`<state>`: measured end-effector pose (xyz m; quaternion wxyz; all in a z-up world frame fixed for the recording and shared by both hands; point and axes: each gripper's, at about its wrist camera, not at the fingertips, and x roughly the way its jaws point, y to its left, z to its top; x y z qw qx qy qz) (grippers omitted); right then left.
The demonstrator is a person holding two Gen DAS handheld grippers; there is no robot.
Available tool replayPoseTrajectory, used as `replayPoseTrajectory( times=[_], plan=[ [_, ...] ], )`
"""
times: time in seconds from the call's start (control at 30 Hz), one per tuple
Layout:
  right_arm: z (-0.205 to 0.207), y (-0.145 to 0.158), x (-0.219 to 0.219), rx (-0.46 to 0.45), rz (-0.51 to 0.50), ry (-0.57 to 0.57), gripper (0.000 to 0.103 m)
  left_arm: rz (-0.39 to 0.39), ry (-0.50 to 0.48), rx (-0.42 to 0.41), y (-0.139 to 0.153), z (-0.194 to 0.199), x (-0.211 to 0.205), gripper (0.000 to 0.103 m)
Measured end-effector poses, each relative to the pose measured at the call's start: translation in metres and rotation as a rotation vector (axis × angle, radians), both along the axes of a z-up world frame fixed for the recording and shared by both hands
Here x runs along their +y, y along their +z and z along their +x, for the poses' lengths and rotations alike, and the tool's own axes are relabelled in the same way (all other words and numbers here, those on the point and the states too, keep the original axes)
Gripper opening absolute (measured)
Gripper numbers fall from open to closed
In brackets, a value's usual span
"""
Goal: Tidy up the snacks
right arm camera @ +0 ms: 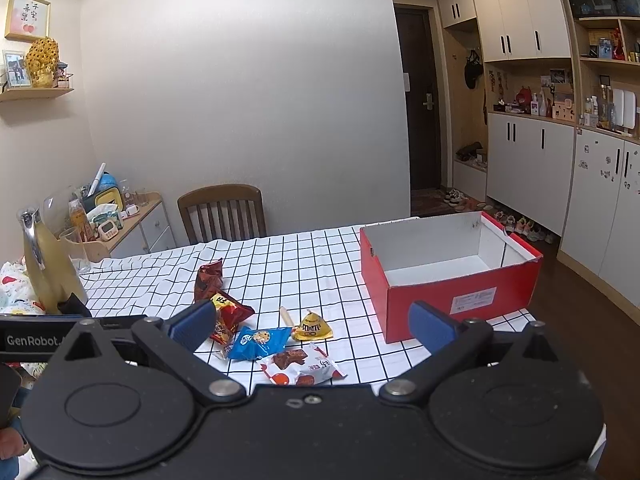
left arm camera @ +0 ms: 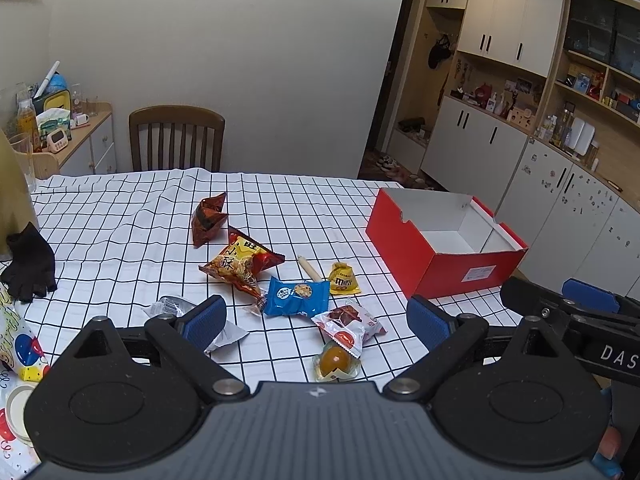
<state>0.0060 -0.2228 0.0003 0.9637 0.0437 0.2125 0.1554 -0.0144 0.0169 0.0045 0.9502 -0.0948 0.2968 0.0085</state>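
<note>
On the checked tablecloth (left arm camera: 120, 216) every snack, including the blue cookie packet (left arm camera: 297, 296), lies outside the empty red box (left arm camera: 440, 256); left gripper (left arm camera: 316, 320) and right gripper (right arm camera: 312, 328) fingers spread, holding nothing.

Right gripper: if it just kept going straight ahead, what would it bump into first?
Probably the white-and-red snack packet, lying on the tablecloth between the open fingers of the right gripper. The blue cookie packet sits just beyond. Depth is hard to judge, so it might pass above them.

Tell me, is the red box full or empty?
Empty. The red box shows only its bare white inside; the snacks lie on the tablecloth.
</note>
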Motion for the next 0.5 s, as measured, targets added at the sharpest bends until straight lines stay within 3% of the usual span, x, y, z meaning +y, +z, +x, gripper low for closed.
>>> replayPoseTrajectory(
  times=[0.5],
  plan=[
    [0.0019,0.0015,-0.0028,-0.004,0.005,-0.009,0.103,0.006,-0.015,-0.013,0.0017,0.0071,-0.0025,0.097]
  ],
)
